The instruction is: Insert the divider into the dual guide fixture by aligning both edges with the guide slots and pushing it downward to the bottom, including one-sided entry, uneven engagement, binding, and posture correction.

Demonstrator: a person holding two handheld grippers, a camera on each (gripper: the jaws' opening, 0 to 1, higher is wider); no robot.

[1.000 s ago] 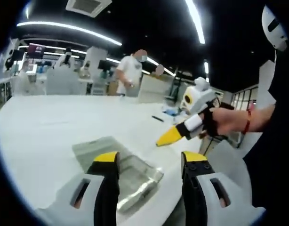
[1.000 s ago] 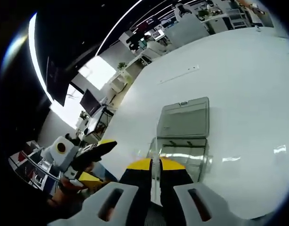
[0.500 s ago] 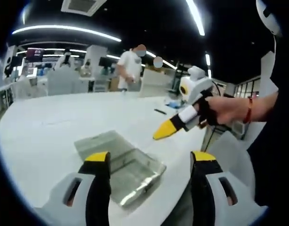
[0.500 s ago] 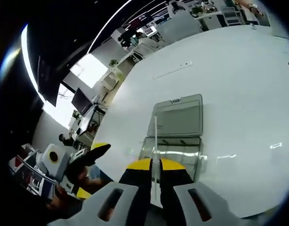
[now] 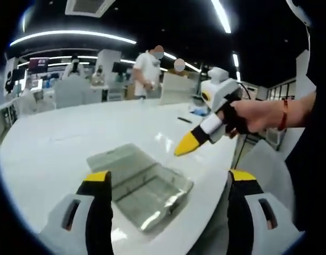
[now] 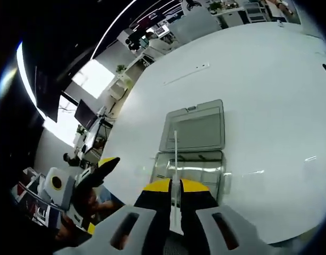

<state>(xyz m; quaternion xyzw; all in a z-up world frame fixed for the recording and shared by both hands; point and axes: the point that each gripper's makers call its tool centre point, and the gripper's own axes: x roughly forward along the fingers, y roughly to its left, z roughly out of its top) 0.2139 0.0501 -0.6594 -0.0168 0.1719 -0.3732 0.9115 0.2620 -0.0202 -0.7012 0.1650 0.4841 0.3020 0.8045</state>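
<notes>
**Divider in hand, not yet in the guides**

Right gripper view, bottom centre: the right gripper [image 6: 175,187], yellow-tipped black jaws on grey bodies, is pinched on a thin, flat, translucent plastic divider [image 6: 175,159]. The sheet is seen edge-on, a pale sliver rising up the frame from between the jaws. It stands above the box, no edge seated in a slot that I can make out; alignment, entry and the push to the bottom all look left to do.

Just beyond it, mid-frame: the clear rectangular plastic box serving as the guide fixture [image 6: 190,169], glossy walls catching highlights, its hinged grey-tinted lid [image 6: 194,127] folded flat open on the far side. Slots themselves too fine to tell. It sits on a smooth, glossy white table [image 6: 269,106].

Left gripper view, bottom: the left gripper [image 5: 167,186] has its jaws spread wide, holding nothing, the box between them and further off. Right of centre, a hand grips the right gripper's body.

Far, upper frame: people standing, ceiling strip lights, other white benches.
</notes>
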